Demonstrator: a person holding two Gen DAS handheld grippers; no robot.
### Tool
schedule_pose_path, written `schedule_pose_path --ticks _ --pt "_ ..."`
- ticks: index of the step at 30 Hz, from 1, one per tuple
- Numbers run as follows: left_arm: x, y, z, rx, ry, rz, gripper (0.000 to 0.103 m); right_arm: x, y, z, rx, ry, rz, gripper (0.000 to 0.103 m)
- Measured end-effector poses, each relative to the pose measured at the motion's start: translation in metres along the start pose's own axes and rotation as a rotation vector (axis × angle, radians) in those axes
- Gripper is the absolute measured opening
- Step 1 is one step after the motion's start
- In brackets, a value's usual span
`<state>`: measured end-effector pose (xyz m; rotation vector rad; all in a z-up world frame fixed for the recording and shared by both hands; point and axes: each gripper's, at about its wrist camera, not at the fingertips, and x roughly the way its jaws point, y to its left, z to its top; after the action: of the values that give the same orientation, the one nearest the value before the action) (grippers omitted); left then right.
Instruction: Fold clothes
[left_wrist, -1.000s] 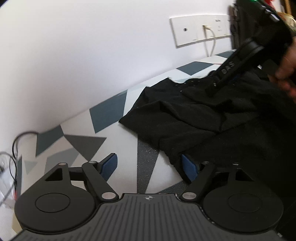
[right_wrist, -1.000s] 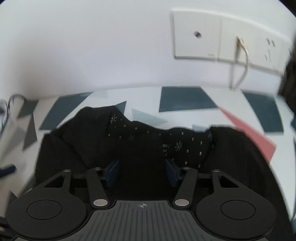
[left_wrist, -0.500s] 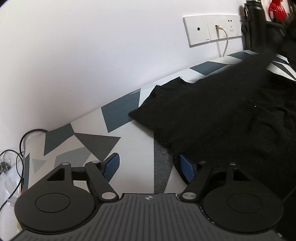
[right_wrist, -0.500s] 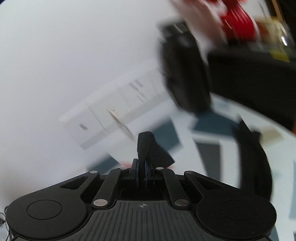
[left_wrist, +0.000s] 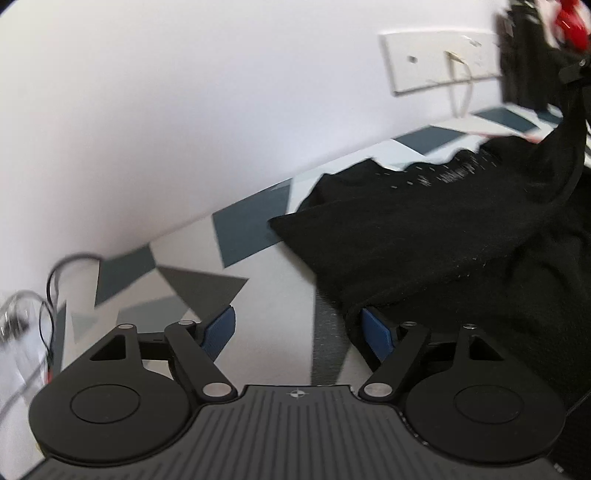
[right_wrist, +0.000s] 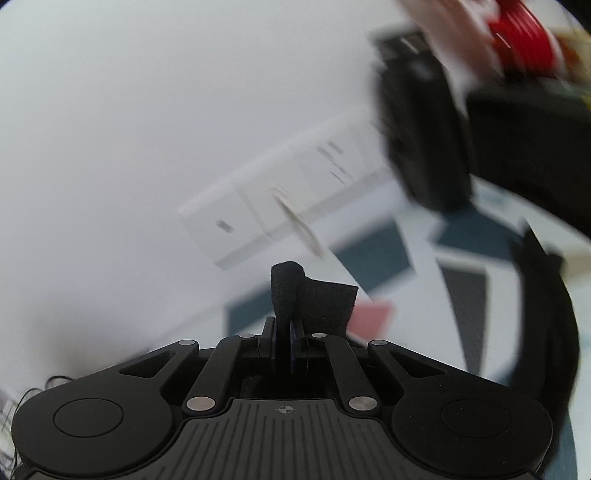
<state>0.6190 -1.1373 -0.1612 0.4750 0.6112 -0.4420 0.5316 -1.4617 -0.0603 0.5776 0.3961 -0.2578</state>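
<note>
A black garment (left_wrist: 424, 240) lies rumpled on the patterned table cover (left_wrist: 266, 295), filling the right half of the left wrist view. One corner of it is pulled up toward the top right. My left gripper (left_wrist: 299, 328) hovers low at the garment's near left edge. Its jaws are opening. The hem lies beside the right blue pad (left_wrist: 376, 332), with bare table between the pads. My right gripper (right_wrist: 283, 332) is shut on a small fold of the black garment (right_wrist: 295, 291), held up in the air facing the wall. A black strip of cloth (right_wrist: 546, 295) curves down at the right.
A white socket plate (left_wrist: 436, 62) with a plugged cable sits on the wall behind the table. Thin black cables (left_wrist: 51, 280) lie at the far left. A black upright object (right_wrist: 421, 129) and something red (right_wrist: 517, 33) stand at the back right, blurred.
The right gripper shut on the garment's far edge, then rose and rolled, lifting that edge toward the right. The left gripper stayed at the near edge, still wide.
</note>
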Motion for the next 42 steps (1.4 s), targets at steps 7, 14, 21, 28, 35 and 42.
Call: schedule_pose_path --ticks 7,14,21,28,35,42 --pt "-0.010 -0.011 -0.005 0.049 0.002 -0.008 0.077 -0.002 -0.032 -0.019 0.029 0.060 -0.068 0.006" --pt "-0.027 -0.023 -0.001 0.091 -0.047 -0.069 0.085 0.009 -0.040 -0.049 0.001 0.144 -0.218 0.006" --pt "-0.058 -0.017 0.009 0.023 -0.103 -0.122 0.088 0.034 0.036 -0.058 -0.211 0.178 0.012 0.012" --pt "-0.073 -0.020 0.005 0.020 -0.080 -0.151 0.089 0.060 0.068 -0.086 -0.218 0.367 0.120 0.029" --pt "-0.072 -0.009 0.001 -0.055 -0.057 -0.162 0.089 0.007 0.025 -0.051 -0.102 0.192 0.010 0.041" --pt "-0.063 -0.032 0.009 -0.032 -0.047 -0.229 0.089 -0.039 -0.079 -0.048 0.214 0.094 -0.229 0.035"
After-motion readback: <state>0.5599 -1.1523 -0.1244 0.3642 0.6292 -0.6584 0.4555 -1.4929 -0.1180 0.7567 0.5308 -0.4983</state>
